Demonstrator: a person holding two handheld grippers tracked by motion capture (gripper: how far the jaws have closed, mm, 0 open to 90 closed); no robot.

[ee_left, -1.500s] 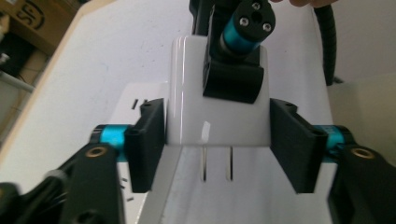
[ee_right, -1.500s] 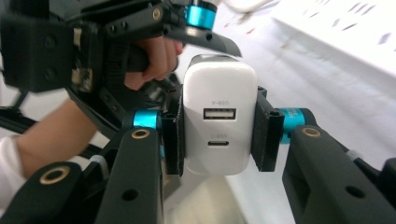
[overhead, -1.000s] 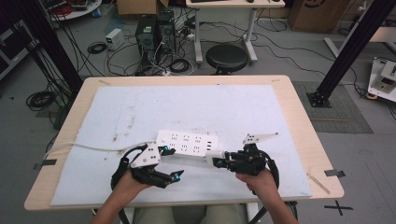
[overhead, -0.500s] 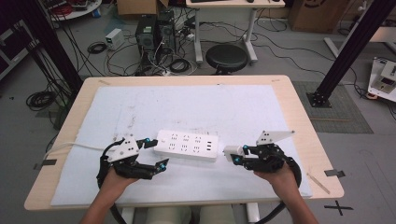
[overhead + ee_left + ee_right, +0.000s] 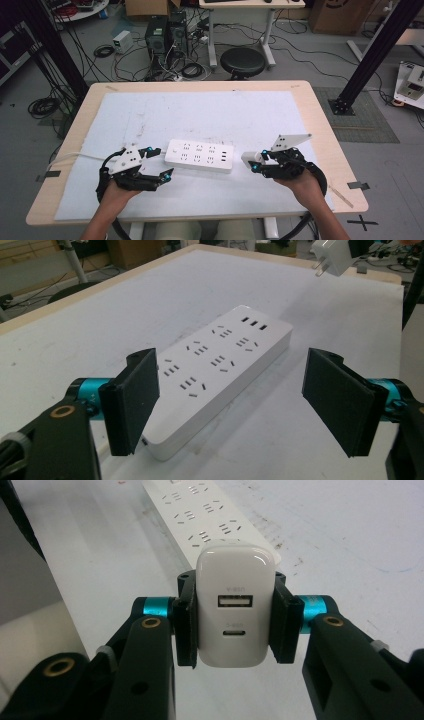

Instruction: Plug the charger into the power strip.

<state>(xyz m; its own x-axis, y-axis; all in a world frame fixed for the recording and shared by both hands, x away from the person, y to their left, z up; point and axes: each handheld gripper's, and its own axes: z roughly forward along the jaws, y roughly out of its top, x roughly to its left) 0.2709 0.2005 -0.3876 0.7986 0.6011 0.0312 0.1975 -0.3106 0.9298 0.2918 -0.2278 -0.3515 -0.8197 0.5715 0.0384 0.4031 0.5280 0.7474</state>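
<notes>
The table (image 5: pixel 320 125) is carrying the power strip (image 5: pixel 200 155), which is lying flat just ahead of your left gripper (image 5: pixel 156 162), whose jaws are standing wide and empty. Your right gripper (image 5: pixel 255 162) is clamping the charger (image 5: pixel 236 613) beyond the strip's far end. Nothing is pinning the strip, so pushing the charger's prongs in could slide it or miss the slots.

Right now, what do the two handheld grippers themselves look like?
Both are black. The left gripper and right gripper each carry a pale grey three-cornered plate on top and trail a black cable in a loop by the wrist. In the gripper views, each has two flat black rectangular pads on teal-blue metal collars, with brass-coloured fittings set in the black arms. No sleeves show on the forearms.
</notes>
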